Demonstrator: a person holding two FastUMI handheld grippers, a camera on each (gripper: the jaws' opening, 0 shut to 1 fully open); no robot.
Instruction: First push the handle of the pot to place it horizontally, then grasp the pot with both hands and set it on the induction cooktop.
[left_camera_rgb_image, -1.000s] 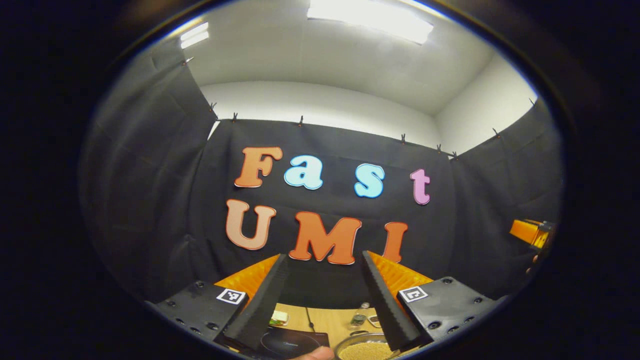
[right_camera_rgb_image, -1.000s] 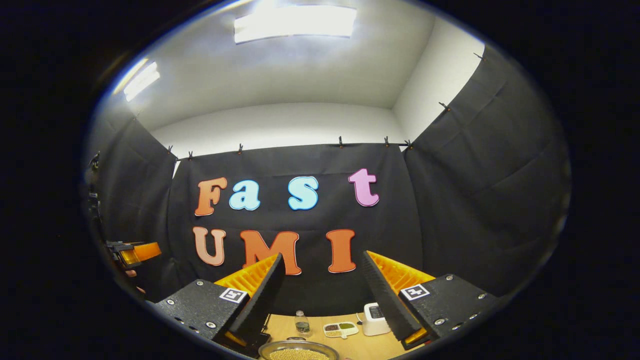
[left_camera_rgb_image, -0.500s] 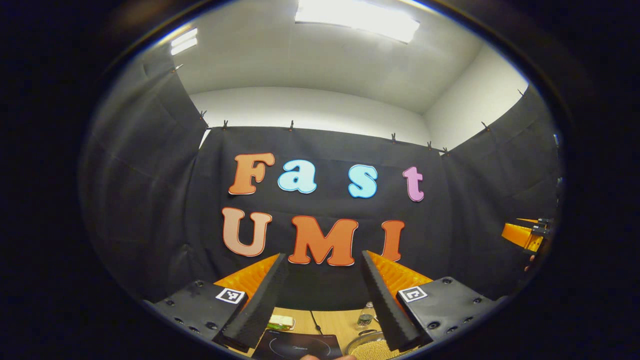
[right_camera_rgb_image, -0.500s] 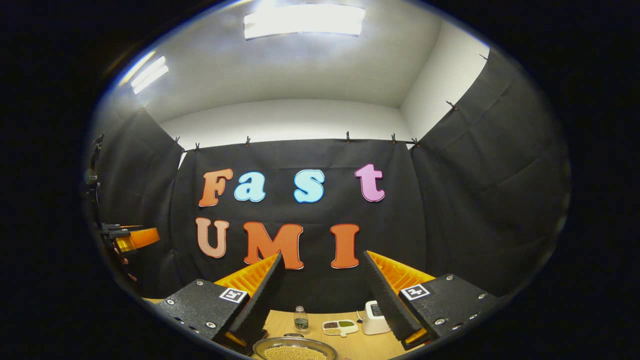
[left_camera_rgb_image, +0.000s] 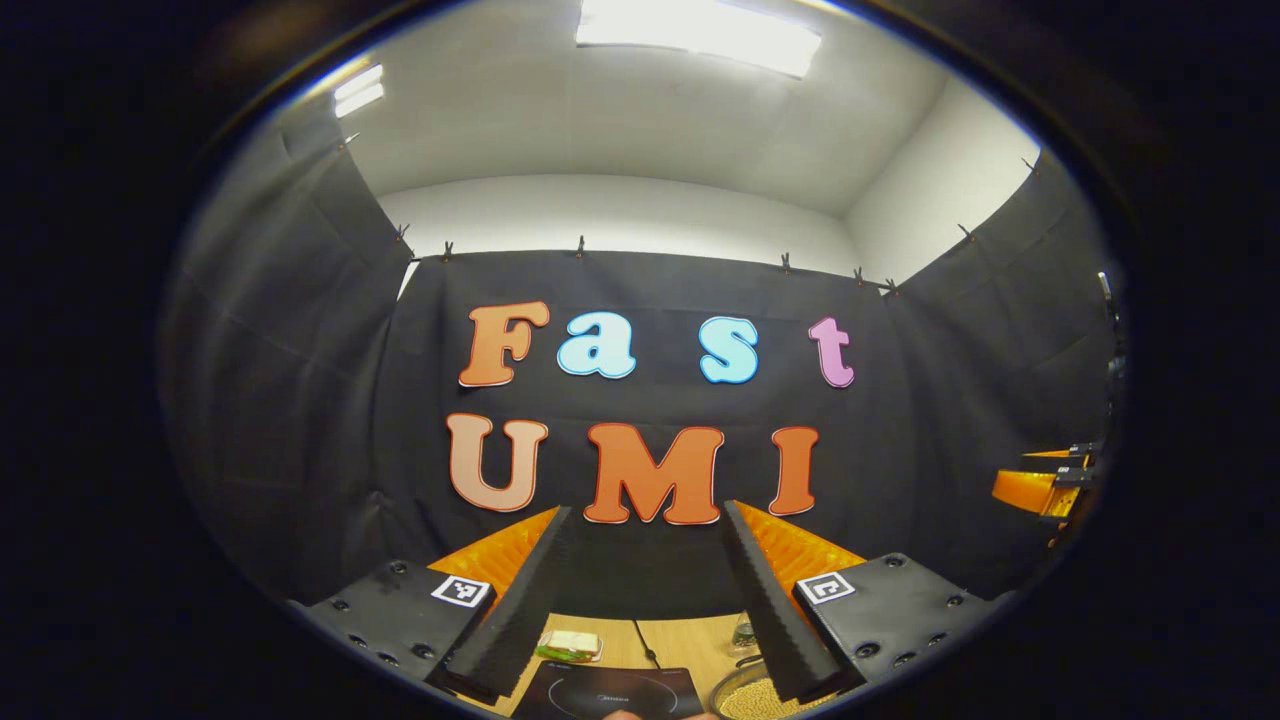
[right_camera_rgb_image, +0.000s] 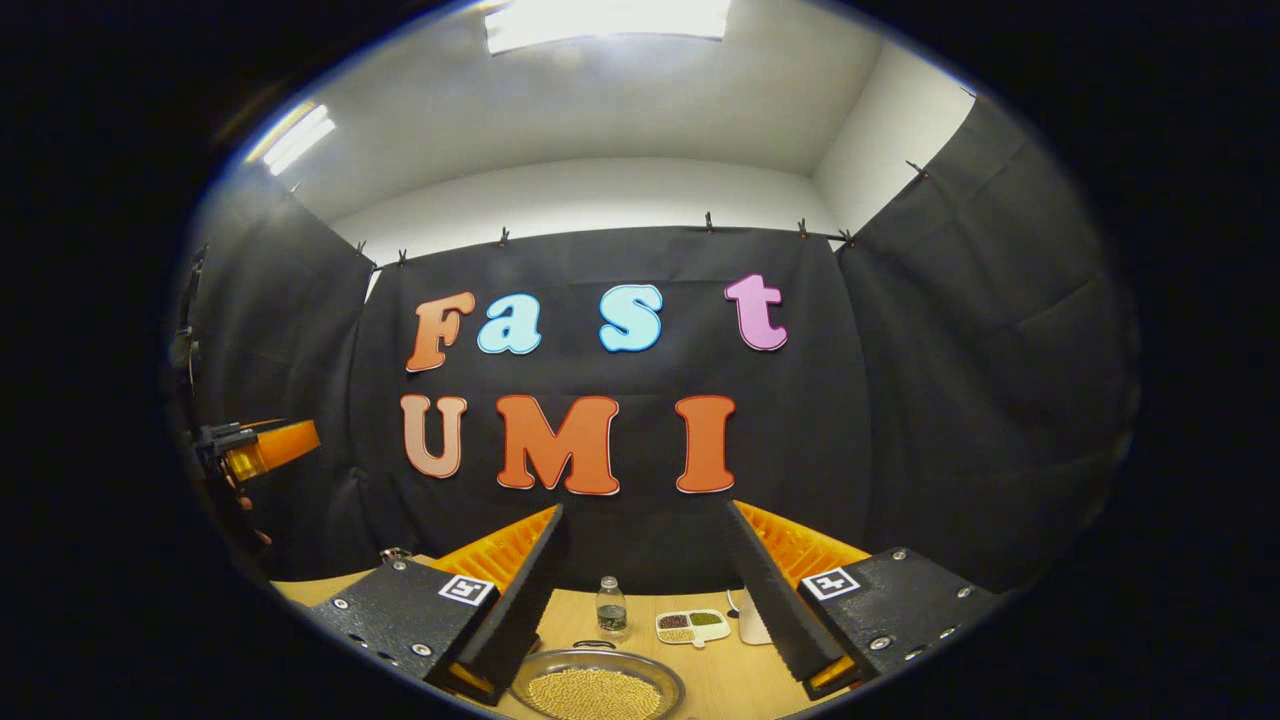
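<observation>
Both tongs, left (left_camera_rgb_image: 645, 590) and right (right_camera_rgb_image: 645, 590), gape wide and empty above the round steel pot of yellow grain (right_camera_rgb_image: 597, 690); approach its handle low, beside the pot's rim.

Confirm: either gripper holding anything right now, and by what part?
Nothing is held. The left gripper and the right gripper both stand open in the air, above the pot of grain on the table.
</observation>
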